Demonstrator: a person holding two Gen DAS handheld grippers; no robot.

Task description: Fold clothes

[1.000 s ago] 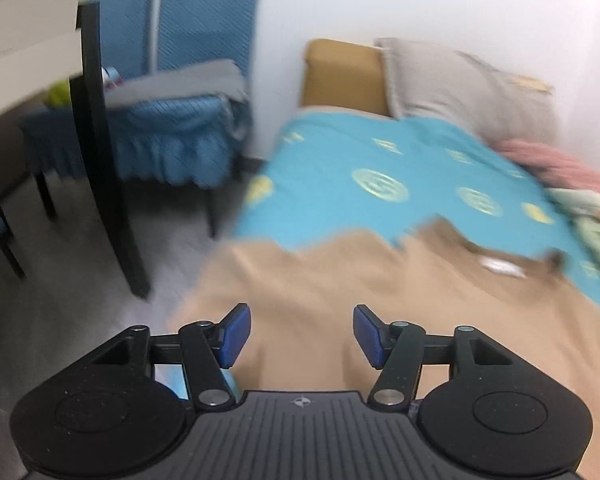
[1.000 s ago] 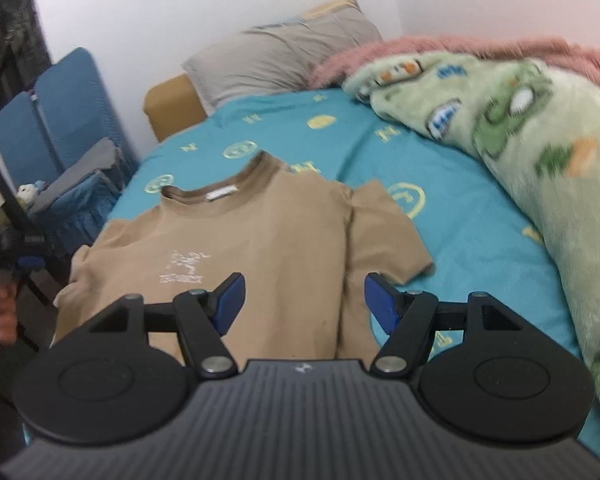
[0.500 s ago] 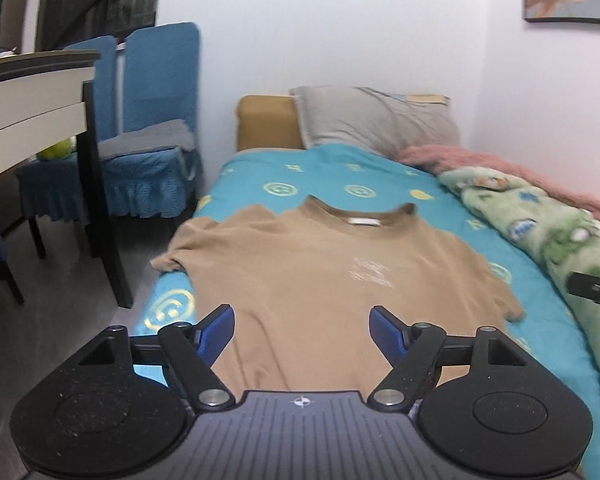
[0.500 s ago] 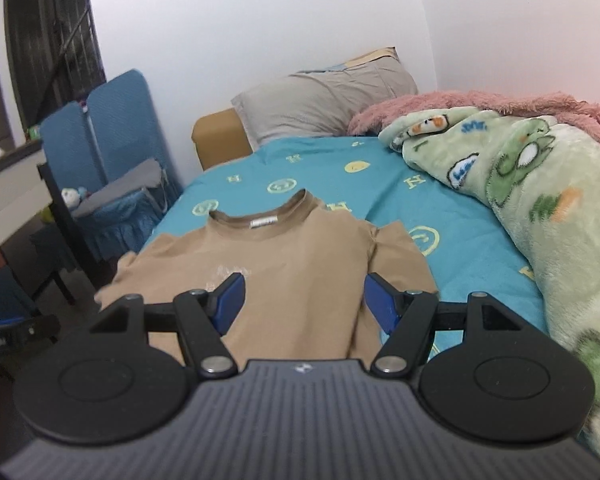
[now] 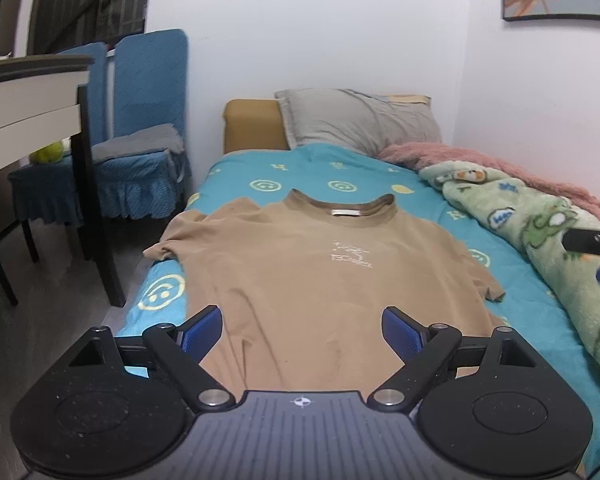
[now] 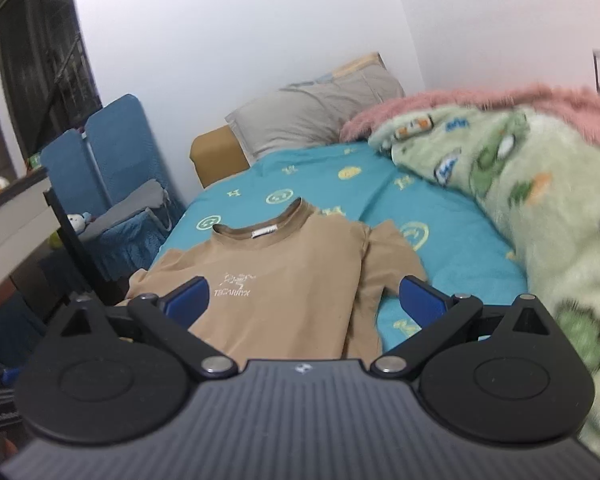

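Observation:
A tan T-shirt (image 5: 300, 264) lies spread flat, front up, on the turquoise bed sheet (image 5: 332, 168), collar toward the pillow. Its left sleeve hangs near the bed's left edge. My left gripper (image 5: 302, 330) is open and held above the shirt's hem, empty. In the right wrist view the same T-shirt (image 6: 284, 284) lies with its right sleeve (image 6: 392, 256) out flat. My right gripper (image 6: 304, 300) is open over the shirt's lower part, holding nothing. The right gripper also shows at the left view's right edge (image 5: 592, 244).
A green patterned blanket (image 5: 540, 236) and a pink one (image 6: 480, 100) pile along the bed's right side. A grey pillow (image 5: 360, 120) sits at the head. Blue-covered chairs (image 5: 140, 128) and a table with a dark leg (image 5: 96, 200) stand left of the bed.
The left gripper swung from the bed's left side to face straight along the bed and pulled back, and its jaws opened wider. The right gripper rose and tilted slightly and its jaws spread wider. The shirt stayed put.

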